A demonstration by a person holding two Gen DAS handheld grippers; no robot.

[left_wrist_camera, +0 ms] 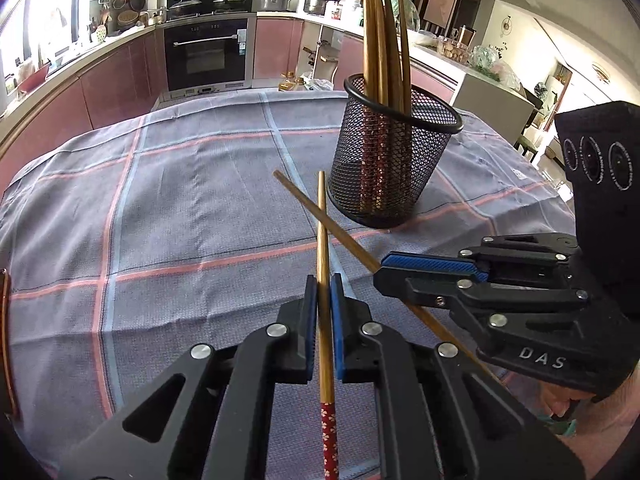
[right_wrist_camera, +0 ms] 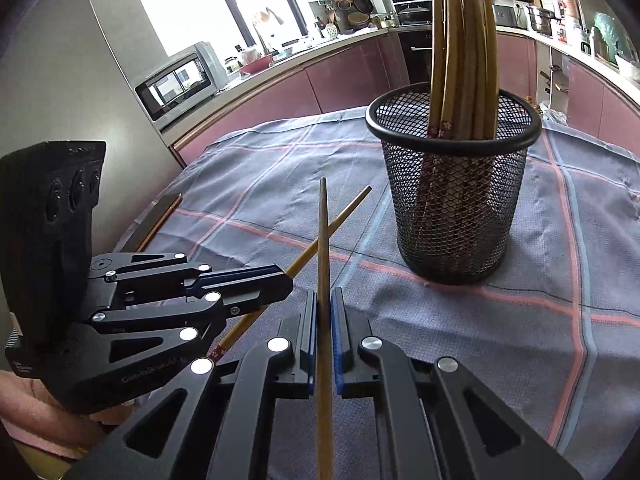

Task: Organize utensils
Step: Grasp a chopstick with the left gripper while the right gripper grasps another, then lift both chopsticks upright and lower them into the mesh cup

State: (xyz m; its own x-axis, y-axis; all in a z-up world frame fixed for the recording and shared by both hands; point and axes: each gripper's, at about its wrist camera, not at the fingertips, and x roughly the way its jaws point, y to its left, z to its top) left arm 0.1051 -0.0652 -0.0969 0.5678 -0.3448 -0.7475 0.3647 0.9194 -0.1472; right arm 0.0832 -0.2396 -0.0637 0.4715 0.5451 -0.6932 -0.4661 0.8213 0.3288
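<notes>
A black mesh cup [left_wrist_camera: 392, 160] stands on the checked cloth and holds several wooden chopsticks [left_wrist_camera: 384, 36]; it also shows in the right wrist view [right_wrist_camera: 452, 196]. My left gripper [left_wrist_camera: 324, 284] is shut on a chopstick [left_wrist_camera: 322, 236] with a red patterned end, held above the cloth. My right gripper [right_wrist_camera: 324, 300] is shut on a second chopstick [right_wrist_camera: 323, 240]. In the left wrist view the right gripper [left_wrist_camera: 384, 276] sits to the right, its chopstick [left_wrist_camera: 316, 210] crossing under mine. In the right wrist view the left gripper [right_wrist_camera: 286, 280] sits to the left with its chopstick [right_wrist_camera: 340, 216].
A grey cloth with pink and blue lines [left_wrist_camera: 180, 220] covers the table. Its edges drop off at the left [left_wrist_camera: 8, 280] and far side. Kitchen cabinets, an oven [left_wrist_camera: 206, 56] and a microwave [right_wrist_camera: 176, 80] stand beyond.
</notes>
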